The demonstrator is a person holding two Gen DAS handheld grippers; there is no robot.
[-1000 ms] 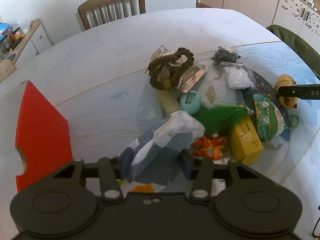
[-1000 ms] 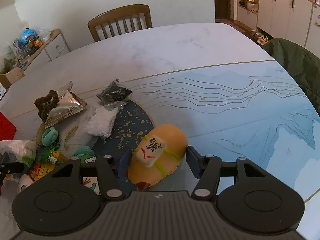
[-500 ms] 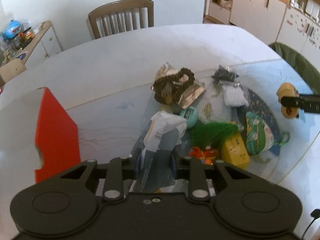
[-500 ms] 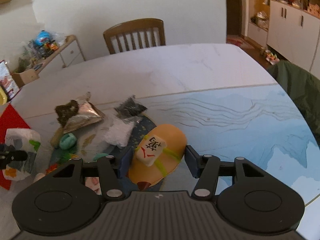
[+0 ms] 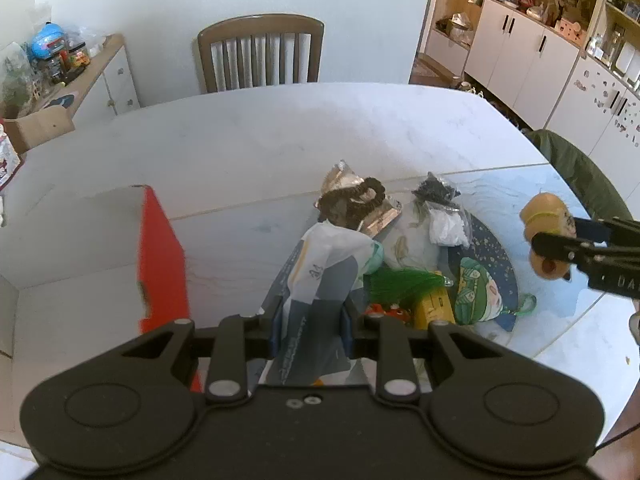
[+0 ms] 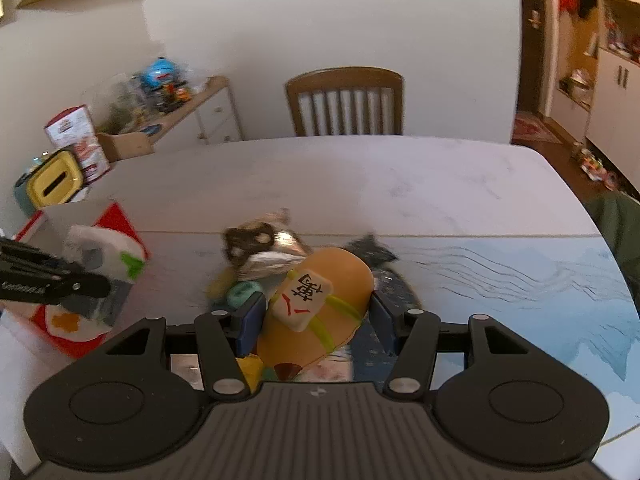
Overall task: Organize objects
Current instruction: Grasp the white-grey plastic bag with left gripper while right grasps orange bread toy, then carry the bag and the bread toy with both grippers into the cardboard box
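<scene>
My left gripper (image 5: 310, 328) pinches a white-and-grey packet (image 5: 320, 280) between its blue pads, holding it clear of the table (image 5: 248, 136). My right gripper (image 6: 316, 320) clamps an orange plush toy (image 6: 320, 304) bearing a white tile with a black character; it too hangs above the tabletop. Below and between the two lies the rest of the clutter: a dark bead bracelet (image 5: 354, 200) on a foil pouch (image 5: 380, 216), a bag of white grains (image 5: 446, 226), a bag of black bits (image 5: 436, 190), a green tassel (image 5: 400, 284), a yellow box (image 5: 434, 308) and a green patterned pouch (image 5: 478, 294). A red-sided cardboard box (image 5: 162, 256) stands open to the left of the held packet. A wooden chair (image 5: 260, 54) stands at the table's far edge.
</scene>
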